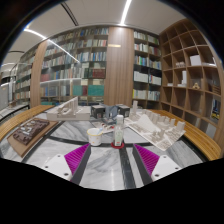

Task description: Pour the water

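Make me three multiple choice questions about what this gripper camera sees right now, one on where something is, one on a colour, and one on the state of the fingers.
1. Where does the bottle stand?
A. On the table, beyond the fingers
B. On a bookshelf
C. Clamped between the fingers

2. What colour are the pads on the fingers?
A. Green
B. Magenta
C. Yellow

3. How is the gripper now?
A. Shut on the bottle
B. Shut on the white cup
C. Open, holding nothing

Answers:
1. A, the bottle stands upright on the table ahead of the fingertips, beside the white cup.
2. B, both inner faces show magenta.
3. C, a wide gap of bare table lies between the fingers.
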A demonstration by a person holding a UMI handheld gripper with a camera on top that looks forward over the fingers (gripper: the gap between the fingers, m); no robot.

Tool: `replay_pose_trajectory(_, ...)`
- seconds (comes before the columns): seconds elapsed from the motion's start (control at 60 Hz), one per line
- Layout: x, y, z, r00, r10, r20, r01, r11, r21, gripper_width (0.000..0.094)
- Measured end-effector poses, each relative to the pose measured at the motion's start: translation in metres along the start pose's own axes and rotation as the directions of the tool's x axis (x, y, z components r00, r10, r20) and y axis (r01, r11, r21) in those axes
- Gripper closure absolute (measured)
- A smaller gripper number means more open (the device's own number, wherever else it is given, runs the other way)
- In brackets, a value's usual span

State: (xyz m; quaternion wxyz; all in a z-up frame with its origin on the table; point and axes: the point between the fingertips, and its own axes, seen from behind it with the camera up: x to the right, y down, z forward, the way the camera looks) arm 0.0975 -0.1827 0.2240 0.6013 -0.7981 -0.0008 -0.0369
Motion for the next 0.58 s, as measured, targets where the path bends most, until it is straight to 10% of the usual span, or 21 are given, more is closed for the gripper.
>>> replay_pose_trajectory(0.583,-0.006,0.024,-0.084,0.999,0.002,-0.051,-0.001,1.0,0.006,0.0079)
